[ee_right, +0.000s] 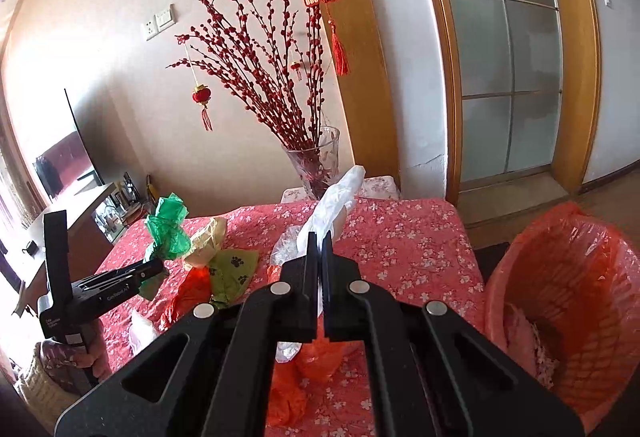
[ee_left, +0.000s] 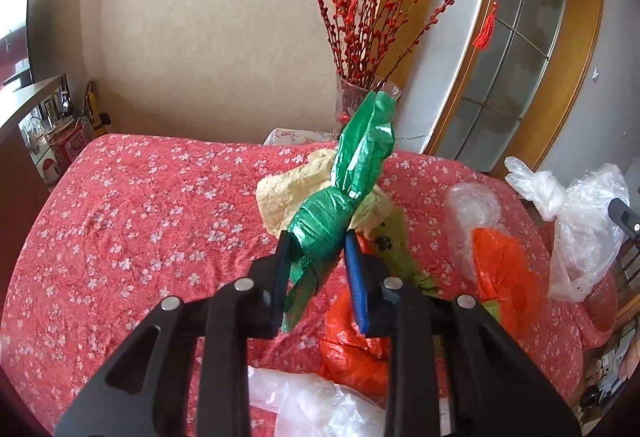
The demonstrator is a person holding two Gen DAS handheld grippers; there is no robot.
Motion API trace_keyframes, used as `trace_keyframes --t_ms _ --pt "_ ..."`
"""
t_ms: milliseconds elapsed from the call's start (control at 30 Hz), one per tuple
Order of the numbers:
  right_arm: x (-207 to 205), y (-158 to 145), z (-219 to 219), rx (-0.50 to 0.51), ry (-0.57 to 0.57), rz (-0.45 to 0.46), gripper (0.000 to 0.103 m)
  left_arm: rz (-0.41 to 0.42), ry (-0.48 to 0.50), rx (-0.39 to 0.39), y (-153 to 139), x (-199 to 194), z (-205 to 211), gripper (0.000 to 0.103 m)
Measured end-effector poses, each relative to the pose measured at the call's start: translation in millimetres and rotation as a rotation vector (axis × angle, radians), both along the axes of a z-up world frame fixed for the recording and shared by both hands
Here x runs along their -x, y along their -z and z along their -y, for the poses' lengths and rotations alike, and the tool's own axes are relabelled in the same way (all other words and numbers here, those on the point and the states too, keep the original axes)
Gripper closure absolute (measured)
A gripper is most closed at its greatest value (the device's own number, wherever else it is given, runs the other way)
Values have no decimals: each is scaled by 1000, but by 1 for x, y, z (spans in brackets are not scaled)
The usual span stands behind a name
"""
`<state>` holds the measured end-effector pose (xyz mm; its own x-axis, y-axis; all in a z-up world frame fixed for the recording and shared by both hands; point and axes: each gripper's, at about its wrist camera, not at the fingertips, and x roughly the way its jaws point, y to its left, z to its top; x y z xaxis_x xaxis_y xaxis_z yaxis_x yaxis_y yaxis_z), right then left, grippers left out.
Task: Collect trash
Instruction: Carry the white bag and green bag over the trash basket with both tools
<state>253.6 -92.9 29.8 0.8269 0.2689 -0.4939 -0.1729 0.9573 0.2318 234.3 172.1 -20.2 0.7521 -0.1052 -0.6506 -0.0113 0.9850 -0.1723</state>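
My left gripper (ee_left: 319,241) is shut on a crumpled green plastic bag (ee_left: 356,157), which sticks up above the table between the blue-padded fingers. The same gripper (ee_right: 154,269) and green bag (ee_right: 168,225) show at the left of the right wrist view. My right gripper (ee_right: 320,237) is shut on a thin clear-white plastic bag (ee_right: 336,197), which also hangs at the right edge of the left wrist view (ee_left: 576,229). A pink bin with an orange-red liner (ee_right: 560,297) stands beside the table's right side.
On the red floral tablecloth (ee_left: 140,217) lie a yellowish crumpled bag (ee_left: 288,193), orange bags (ee_left: 500,269), a clear bag (ee_left: 472,209) and a green paw-print bag (ee_right: 236,269). A glass vase of red branches (ee_right: 316,165) stands behind the table's far edge.
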Motion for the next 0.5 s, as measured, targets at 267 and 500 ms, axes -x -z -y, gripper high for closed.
trace_keyframes --t_ms 267,500 --pt "10 -5 27 -10 51 20 101 59 96 31 -31 11 40 76" --pt "21 -7 54 -17 99 34 101 73 190 58 -43 12 82 76"
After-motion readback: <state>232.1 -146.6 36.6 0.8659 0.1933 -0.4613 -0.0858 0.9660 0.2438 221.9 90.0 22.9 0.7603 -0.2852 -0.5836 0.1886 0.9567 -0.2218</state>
